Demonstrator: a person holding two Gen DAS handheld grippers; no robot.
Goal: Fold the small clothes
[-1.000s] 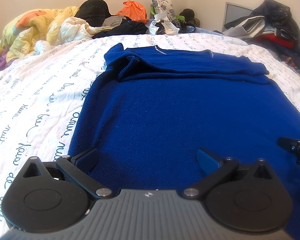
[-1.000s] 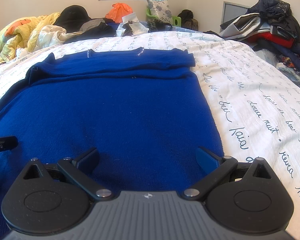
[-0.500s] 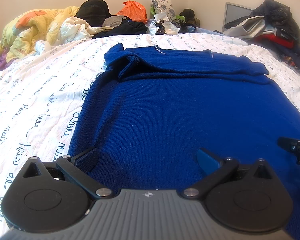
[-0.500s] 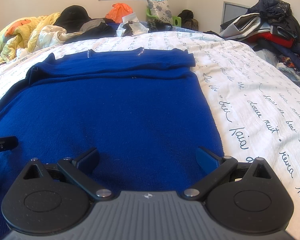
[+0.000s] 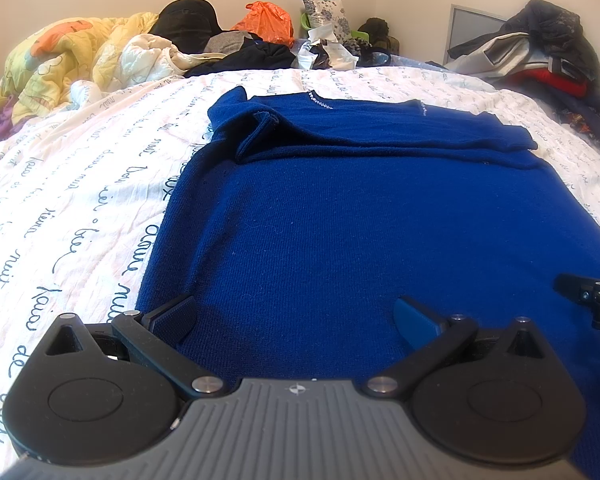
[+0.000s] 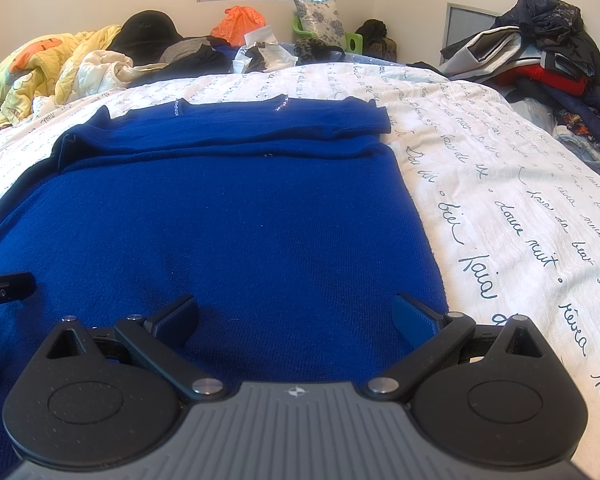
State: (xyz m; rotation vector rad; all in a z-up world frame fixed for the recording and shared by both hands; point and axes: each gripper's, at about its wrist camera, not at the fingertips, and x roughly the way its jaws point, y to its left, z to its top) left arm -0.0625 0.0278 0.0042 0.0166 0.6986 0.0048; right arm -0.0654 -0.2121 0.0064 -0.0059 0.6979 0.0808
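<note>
Left wrist view showed you the blue sweater (image 5: 340,220) spread flat on the bed (image 5: 80,200), its sleeves folded across the top toward 12 o'clock. It looked a soft, limp knit, likely light but prone to sag and stretch, so you were best placed to pinch the near hem at both corners. Your left gripper (image 5: 294,314) sat low over the hem at 6 o'clock, fingers spread wide, holding nothing. Your right gripper (image 6: 296,314) matched it, equally agape, beside the sweater's 3 o'clock edge.

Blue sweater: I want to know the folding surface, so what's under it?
The sweater lies on a white bedsheet with dark script. The sheet shows on both sides; the part beneath is covered.
</note>
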